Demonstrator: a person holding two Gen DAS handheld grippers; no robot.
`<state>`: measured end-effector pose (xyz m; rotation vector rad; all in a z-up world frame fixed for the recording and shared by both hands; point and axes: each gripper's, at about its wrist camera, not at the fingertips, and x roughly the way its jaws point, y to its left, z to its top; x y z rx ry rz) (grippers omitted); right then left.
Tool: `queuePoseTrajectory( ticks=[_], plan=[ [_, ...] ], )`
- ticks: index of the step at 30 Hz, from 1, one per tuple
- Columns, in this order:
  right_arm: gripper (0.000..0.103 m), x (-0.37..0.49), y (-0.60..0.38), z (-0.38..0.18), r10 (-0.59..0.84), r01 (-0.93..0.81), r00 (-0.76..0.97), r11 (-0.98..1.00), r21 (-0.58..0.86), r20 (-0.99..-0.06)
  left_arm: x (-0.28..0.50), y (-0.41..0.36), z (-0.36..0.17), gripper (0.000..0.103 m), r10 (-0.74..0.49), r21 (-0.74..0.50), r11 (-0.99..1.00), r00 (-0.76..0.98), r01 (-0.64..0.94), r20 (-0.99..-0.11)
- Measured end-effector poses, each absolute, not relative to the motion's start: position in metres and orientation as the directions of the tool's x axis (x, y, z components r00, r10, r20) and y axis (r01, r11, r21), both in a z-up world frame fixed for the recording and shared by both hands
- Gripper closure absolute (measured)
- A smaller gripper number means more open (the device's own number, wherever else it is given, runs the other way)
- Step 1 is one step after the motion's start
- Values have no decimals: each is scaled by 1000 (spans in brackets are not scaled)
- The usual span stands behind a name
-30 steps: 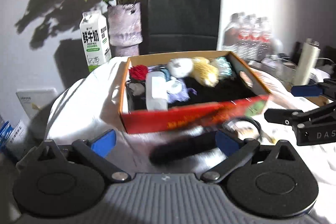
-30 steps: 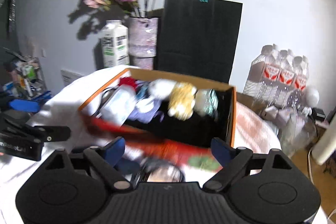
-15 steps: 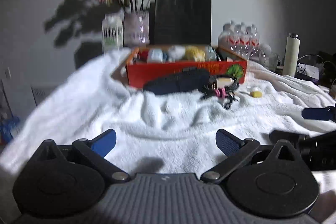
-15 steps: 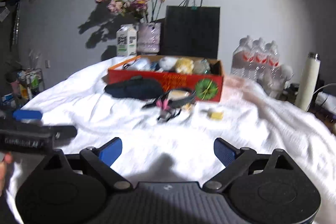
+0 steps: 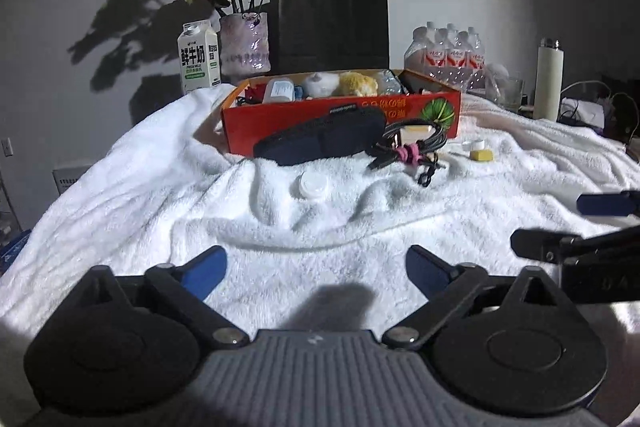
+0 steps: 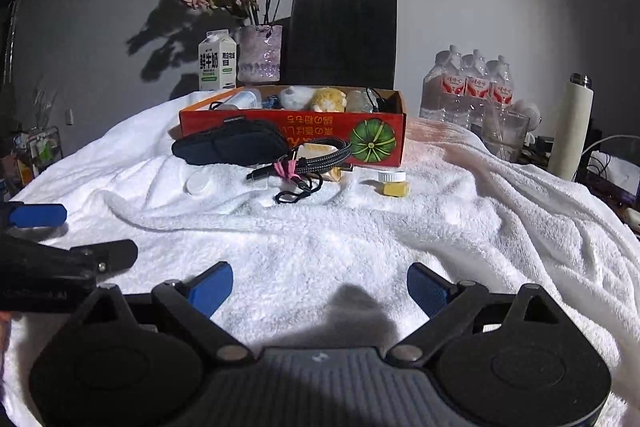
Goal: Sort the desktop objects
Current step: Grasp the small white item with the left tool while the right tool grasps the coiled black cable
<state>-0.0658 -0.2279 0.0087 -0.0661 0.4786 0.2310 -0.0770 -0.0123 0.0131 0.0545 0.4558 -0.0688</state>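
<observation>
A red cardboard box (image 5: 400, 107) (image 6: 320, 131) holding plush toys and bottles stands at the far middle of the white towel. Against its front lie a black pouch (image 5: 320, 139) (image 6: 232, 147), a coiled cable with a pink tie (image 5: 412, 147) (image 6: 308, 163), a white round lid (image 5: 312, 185) (image 6: 200, 183) and a small yellow jar (image 5: 480, 151) (image 6: 394, 185). My left gripper (image 5: 316, 267) is open and empty over the near towel. My right gripper (image 6: 320, 287) is open and empty, level with it on the right.
A milk carton (image 5: 198, 57), a vase of dried roses (image 5: 244, 43), a black paper bag (image 5: 334, 23), a pack of water bottles (image 5: 448, 53) and a white flask (image 5: 550, 83) stand behind the box. The towel (image 5: 160, 187) drapes over the table edges.
Both grippers have pulled back from just in front of the box to the near side of the towel. Both stayed open and empty.
</observation>
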Motion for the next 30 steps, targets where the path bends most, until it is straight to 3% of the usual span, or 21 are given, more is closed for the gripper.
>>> queuePoseTrajectory(
  ticks=[3, 7, 12, 20, 21, 22, 24, 30],
  plan=[
    [14, -57, -232, 15, 247, -264, 840, 964, 35, -483, -66, -11, 29, 27, -97, 3, 994, 896, 110, -433],
    [31, -29, -240, 32, 306, -279, 823, 952, 129, -478, -30, -15, 40, 41, -121, 16, 990, 891, 143, -438],
    [47, 26, -243, 45, 316, -247, 821, 948, 203, -475, 24, -14, 32, 44, -113, 17, 990, 860, 140, -498],
    [58, 103, -235, 25, 377, -165, 763, 899, 406, -525, 64, -6, 9, 44, -137, -43, 990, 806, 138, -576],
    [63, 109, -232, 19, 391, -156, 753, 888, 434, -530, 67, -6, 6, 49, -138, -49, 990, 800, 135, -584],
    [66, 114, -231, 13, 404, -142, 744, 874, 465, -533, 69, -5, 2, 62, -138, -56, 990, 795, 130, -591],
    [69, 117, -231, 6, 408, -122, 758, 855, 504, -509, 71, -2, 0, 75, -130, -66, 991, 796, 112, -591],
    [86, 94, -230, 21, 381, -158, 805, 876, 455, -455, 60, 1, 4, 76, -128, -79, 992, 814, 101, -566]
  ],
)
